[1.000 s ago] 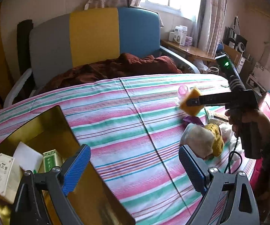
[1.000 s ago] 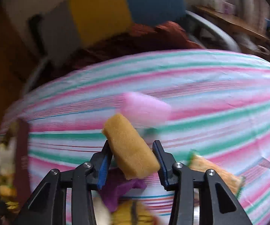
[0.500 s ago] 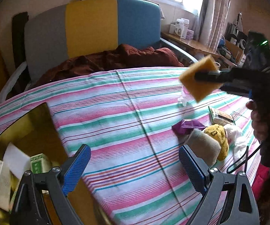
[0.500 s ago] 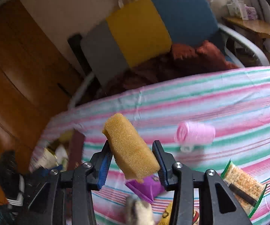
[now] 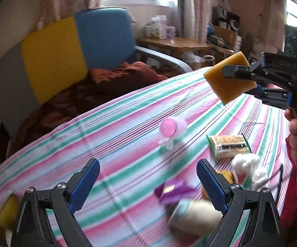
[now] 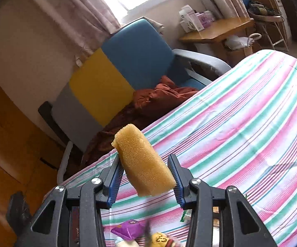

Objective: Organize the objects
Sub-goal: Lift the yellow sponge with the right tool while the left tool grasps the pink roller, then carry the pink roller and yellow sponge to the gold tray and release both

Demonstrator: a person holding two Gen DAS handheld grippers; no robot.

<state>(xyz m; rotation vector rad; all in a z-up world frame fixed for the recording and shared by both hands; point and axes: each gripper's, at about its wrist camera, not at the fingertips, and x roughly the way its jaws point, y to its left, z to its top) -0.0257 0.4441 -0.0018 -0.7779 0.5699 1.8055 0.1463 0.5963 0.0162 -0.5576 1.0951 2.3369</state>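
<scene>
The right gripper (image 6: 146,177) has lifted the yellow sponge (image 6: 143,164) clear of the striped worktop (image 5: 111,135) since a second ago, its fingers clamped on the sponge's sides, so one item is on its way to be stowed. The left gripper (image 5: 148,183) has swung toward the remaining clutter, fingers wide and empty above what looks like a purple packet (image 5: 175,191).

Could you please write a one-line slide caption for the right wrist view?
Right claw shut on a yellow sponge, held above the striped tablecloth.
</scene>
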